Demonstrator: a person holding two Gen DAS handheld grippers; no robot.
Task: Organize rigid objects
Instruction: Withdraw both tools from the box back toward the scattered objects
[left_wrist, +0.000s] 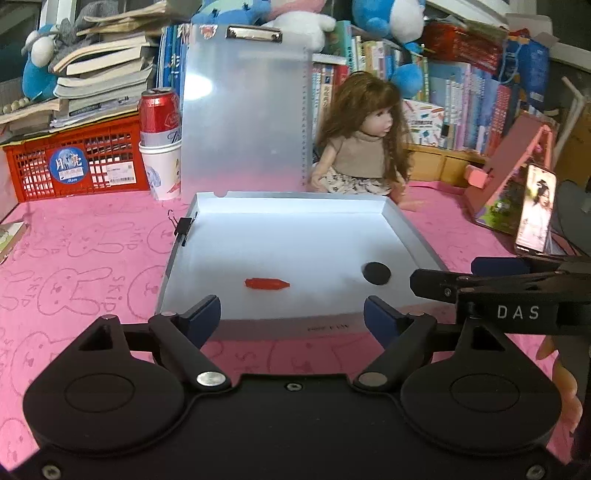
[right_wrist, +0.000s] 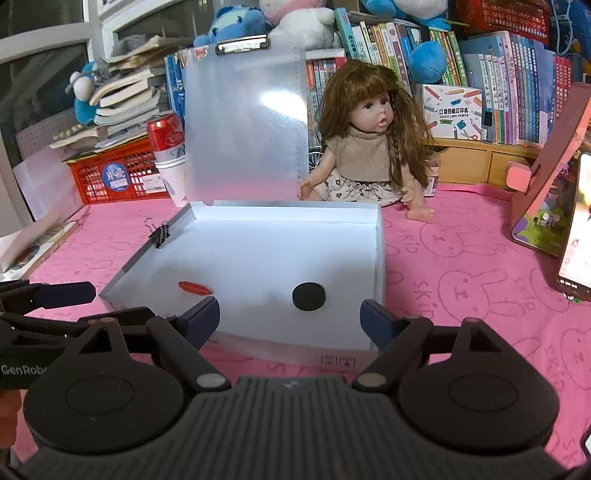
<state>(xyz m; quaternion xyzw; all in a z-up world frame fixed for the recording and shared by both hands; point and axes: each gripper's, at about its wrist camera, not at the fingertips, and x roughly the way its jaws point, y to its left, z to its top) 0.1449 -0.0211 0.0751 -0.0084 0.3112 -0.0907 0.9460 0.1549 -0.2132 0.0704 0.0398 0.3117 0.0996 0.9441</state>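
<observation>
A shallow white box (left_wrist: 406, 225) (right_wrist: 380, 258) lies open on the pink cloth, its frosted lid (left_wrist: 243, 110) (right_wrist: 245, 122) standing upright behind it. Inside lie a small red oblong piece (left_wrist: 266, 283) (right_wrist: 195, 287) and a flat black disc (left_wrist: 375, 273) (right_wrist: 308, 295). A black binder clip (left_wrist: 183, 229) (right_wrist: 159, 233) grips the box's left wall. My left gripper (left_wrist: 291, 317) hovers open at the box's near edge, nothing between its fingers. My right gripper (right_wrist: 290, 319) is also open and empty, just in front of the disc. Each gripper shows at the edge of the other's view.
A long-haired doll (left_wrist: 364, 147) (right_wrist: 369, 147) sits behind the box. At the back left stand a red can in a paper cup (left_wrist: 160, 140) and a red crate (left_wrist: 77, 162) under stacked books. A phone (left_wrist: 535, 214) and pink stand (left_wrist: 506, 184) are at the right.
</observation>
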